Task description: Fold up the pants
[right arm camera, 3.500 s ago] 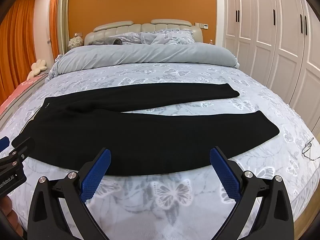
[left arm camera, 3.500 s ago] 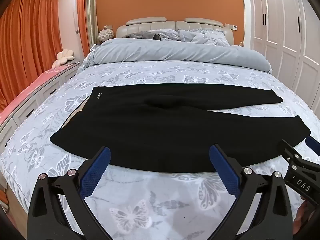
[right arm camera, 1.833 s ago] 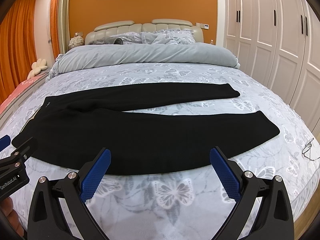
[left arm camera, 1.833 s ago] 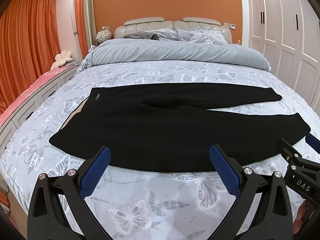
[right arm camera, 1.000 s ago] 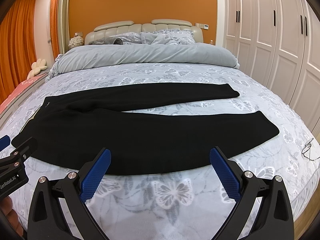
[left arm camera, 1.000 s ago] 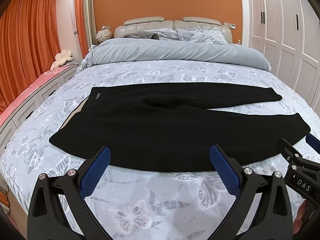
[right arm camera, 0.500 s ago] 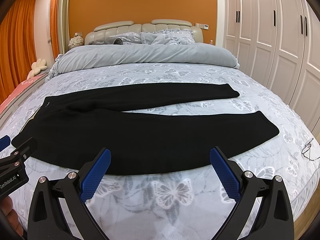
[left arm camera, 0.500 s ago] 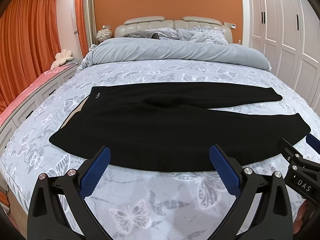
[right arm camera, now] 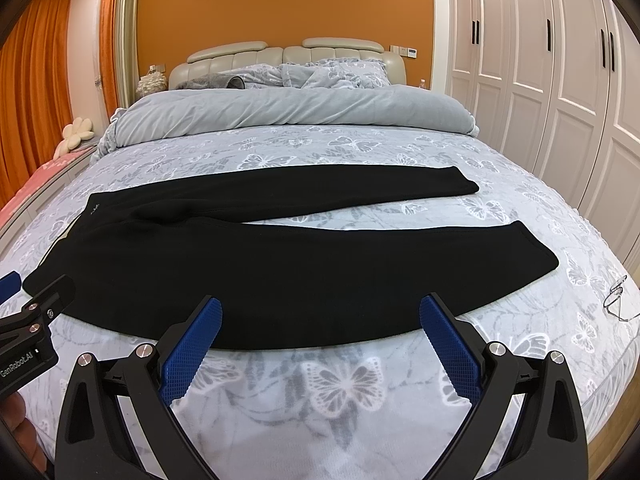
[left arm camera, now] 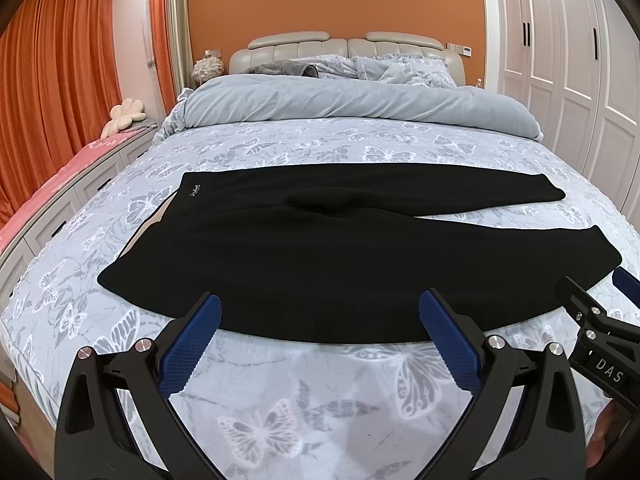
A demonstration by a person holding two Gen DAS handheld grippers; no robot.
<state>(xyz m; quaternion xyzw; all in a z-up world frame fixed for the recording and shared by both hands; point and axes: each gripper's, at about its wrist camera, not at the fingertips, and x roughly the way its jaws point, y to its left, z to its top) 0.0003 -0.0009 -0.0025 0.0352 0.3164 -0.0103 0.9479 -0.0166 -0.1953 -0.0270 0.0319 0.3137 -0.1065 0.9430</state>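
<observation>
Pants (left arm camera: 352, 256): black, spread flat across the bed, waistband toward the left, both legs running to the right — the far leg lies straight, the near leg angles away from it, with a wedge of bedspread showing between the cuffs.
Bed (left arm camera: 280, 400): grey-blue cover printed with white butterflies; a rolled grey duvet (left arm camera: 352, 100) lies across the head end, pillows behind it.
Left gripper (left arm camera: 320, 324): jaws spread wide, nothing between them, blue pads (left arm camera: 192, 344) poised just short of the near edge of the pants.
Right gripper (right arm camera: 320, 324): likewise splayed and empty, above the near hem of the lower leg.
Eyeglasses (right arm camera: 616, 296): on the bedspread at the right edge, apart from the cuff.
Surroundings: orange curtains (left arm camera: 52, 92) at left, white wardrobe (right arm camera: 560, 64) at right.
</observation>
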